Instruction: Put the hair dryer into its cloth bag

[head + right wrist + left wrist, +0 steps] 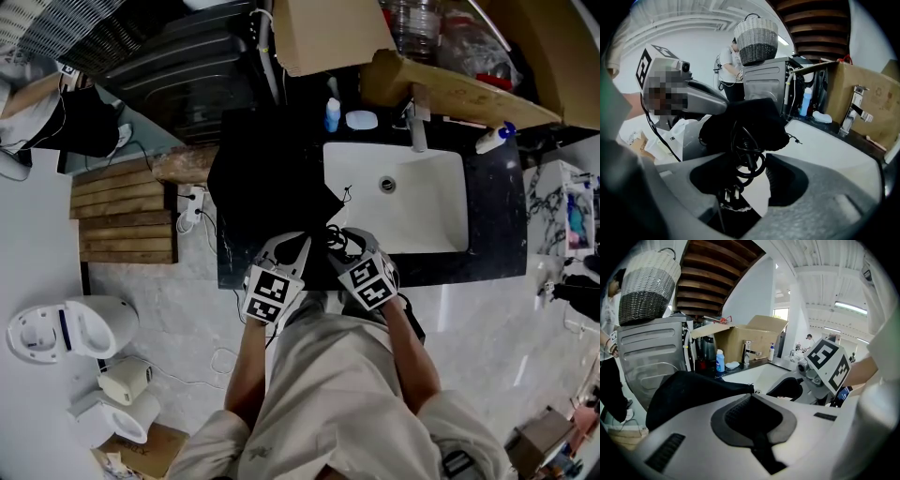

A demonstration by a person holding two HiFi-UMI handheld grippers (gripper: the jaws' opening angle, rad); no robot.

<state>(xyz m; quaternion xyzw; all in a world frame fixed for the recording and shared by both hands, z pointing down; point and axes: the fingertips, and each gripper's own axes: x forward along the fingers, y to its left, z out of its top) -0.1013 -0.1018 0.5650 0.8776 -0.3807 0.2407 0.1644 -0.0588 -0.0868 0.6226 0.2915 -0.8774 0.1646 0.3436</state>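
The black cloth bag (272, 178) lies on the dark counter left of the sink, and it bulges in the right gripper view (754, 117). The hair dryer's body does not show apart from the bag. Its black power cord (747, 159) hangs out in a coil, with the plug (729, 194) lowest. My left gripper (298, 242) is shut on the bag's near edge (693, 390), the cloth running in between its closed tips (752, 397). My right gripper (342, 242) is closed on the cord coil (337, 239), which sits between its fingers (787, 180).
A white sink (441, 225) with a faucet (417, 127) lies right of the bag. A blue bottle (333, 114) and a soap dish (361, 120) stand behind it. A cardboard box (328, 33) and a washing machine (187, 75) bearing a wicker basket (649, 287) stand at the back.
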